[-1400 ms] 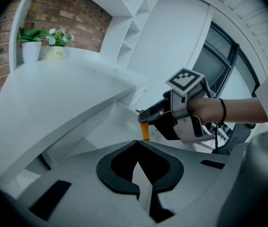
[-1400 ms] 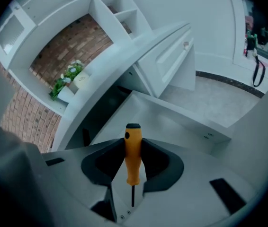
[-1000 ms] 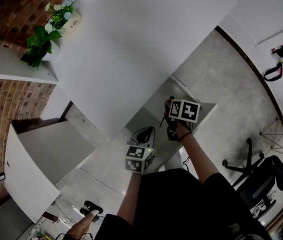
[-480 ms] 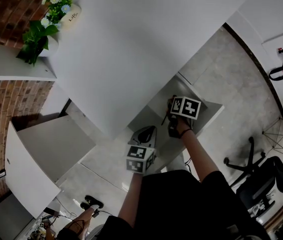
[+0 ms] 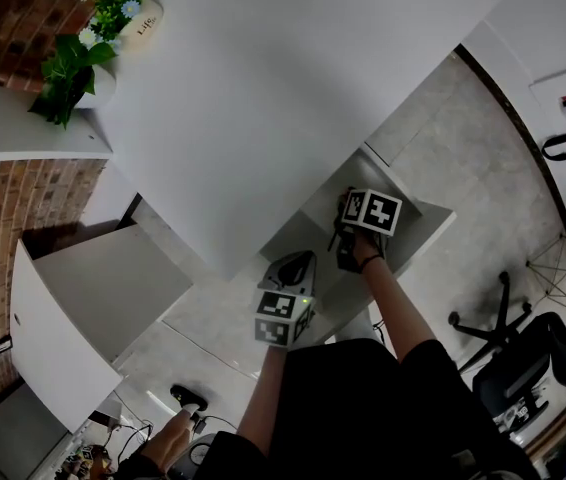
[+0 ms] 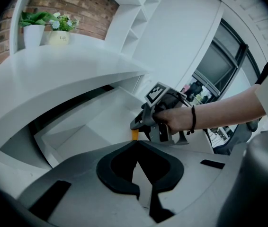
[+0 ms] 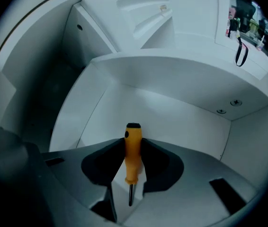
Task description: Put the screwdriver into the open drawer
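Note:
The screwdriver (image 7: 132, 148) has an orange handle with a black cap and a thin dark shaft. My right gripper (image 7: 133, 144) is shut on the handle and holds it pointing steeply down inside the open white drawer (image 7: 172, 110). In the head view that gripper (image 5: 340, 236) hangs over the drawer (image 5: 425, 230), which is pulled out from under the white table (image 5: 263, 88). The left gripper view shows the right gripper (image 6: 141, 125) with a bit of the orange handle (image 6: 134, 135) below it. My left gripper (image 6: 135, 144) is shut on nothing, near the drawer's front (image 5: 296, 263).
A potted plant with flowers (image 5: 83, 63) stands at the table's far left by a brick wall (image 5: 23, 198). A white cabinet (image 5: 63, 338) stands at the left. An office chair (image 5: 508, 353) is at the right, and a person's shoe (image 5: 188, 398) at the bottom.
My right gripper has sunk a little deeper into the drawer with the screwdriver still in it. The left gripper has stayed where it was.

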### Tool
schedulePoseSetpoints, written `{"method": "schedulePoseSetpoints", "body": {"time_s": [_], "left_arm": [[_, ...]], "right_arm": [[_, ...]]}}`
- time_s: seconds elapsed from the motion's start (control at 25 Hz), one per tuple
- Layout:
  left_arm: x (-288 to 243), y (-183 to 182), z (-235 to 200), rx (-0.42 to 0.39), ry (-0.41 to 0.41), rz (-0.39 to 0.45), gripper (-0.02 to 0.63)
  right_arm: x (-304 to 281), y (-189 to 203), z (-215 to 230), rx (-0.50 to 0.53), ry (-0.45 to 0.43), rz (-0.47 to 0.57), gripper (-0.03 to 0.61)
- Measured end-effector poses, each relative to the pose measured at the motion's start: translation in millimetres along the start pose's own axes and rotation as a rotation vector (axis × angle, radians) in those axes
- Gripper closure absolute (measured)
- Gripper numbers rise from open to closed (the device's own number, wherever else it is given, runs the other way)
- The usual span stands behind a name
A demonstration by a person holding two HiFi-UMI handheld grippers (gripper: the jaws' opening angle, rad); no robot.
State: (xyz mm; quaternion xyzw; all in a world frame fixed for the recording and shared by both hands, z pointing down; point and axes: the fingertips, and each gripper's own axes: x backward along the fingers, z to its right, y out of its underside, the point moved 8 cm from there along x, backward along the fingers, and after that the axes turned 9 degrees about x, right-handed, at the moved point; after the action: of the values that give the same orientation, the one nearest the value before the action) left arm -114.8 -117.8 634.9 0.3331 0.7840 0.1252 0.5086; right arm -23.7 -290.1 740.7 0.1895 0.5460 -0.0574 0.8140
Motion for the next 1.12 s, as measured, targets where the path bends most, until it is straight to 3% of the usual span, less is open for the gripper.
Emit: {"method": "schedulePoseSetpoints", "body": {"time_s": [0.52, 1.12], "left_arm": [[5.3, 0.6, -4.3, 0.019, -0.003, -0.026, 0.604], [16.3, 0.7, 0.1, -0.018, -0.002, 0.016, 0.604]], "right_arm": [[-5.0, 2.8, -4.6, -0.028, 0.087, 0.036, 0.465], [8.0, 1.9, -6.3, -0.103, 0.040, 0.047, 0.430]]}}
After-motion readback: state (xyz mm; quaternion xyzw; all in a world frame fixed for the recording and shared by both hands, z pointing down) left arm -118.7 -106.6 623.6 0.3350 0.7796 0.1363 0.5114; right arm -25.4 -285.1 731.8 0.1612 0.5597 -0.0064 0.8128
